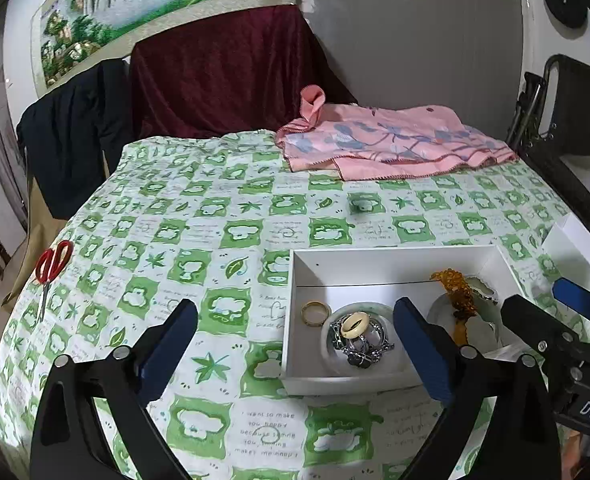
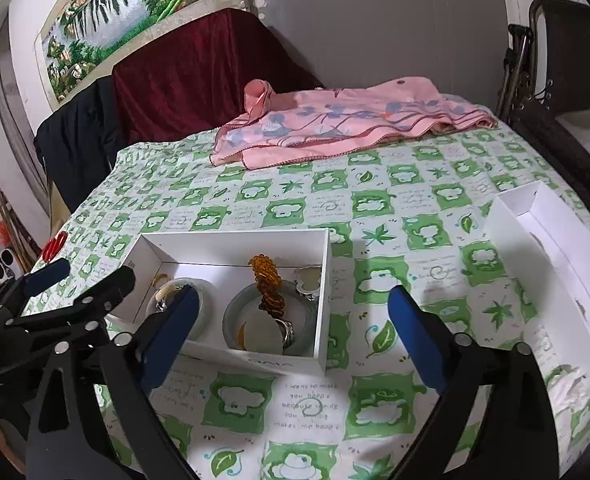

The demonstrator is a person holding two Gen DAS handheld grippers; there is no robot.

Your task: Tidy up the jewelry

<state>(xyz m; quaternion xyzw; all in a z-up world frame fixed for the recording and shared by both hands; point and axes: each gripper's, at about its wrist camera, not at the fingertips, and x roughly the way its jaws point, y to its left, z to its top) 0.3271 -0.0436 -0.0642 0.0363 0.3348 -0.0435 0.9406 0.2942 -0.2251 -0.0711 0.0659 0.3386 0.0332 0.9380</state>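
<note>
A white open box (image 1: 395, 258) (image 2: 323, 280) sits on the green-patterned tablecloth. It holds a gold ring (image 1: 315, 313), a pale bangle (image 1: 331, 328) with a cream ring (image 1: 355, 325) and silver chain (image 1: 365, 346) inside it, an amber bead bracelet (image 1: 457, 290) (image 2: 269, 284), a second jade bangle (image 2: 231, 312) with a white disc (image 2: 261, 334), and a silver-edged pendant (image 2: 308, 280). My left gripper (image 1: 295, 344) is open and empty, straddling the box's near left corner. My right gripper (image 2: 295, 336) is open and empty, just in front of the box.
The box's white lid (image 2: 555, 248) lies open side up to the right. Red-handled scissors (image 1: 51, 268) lie at the table's left edge. A pink floral cloth (image 1: 391, 144) is at the back. A dark chair (image 1: 575, 120) stands at right.
</note>
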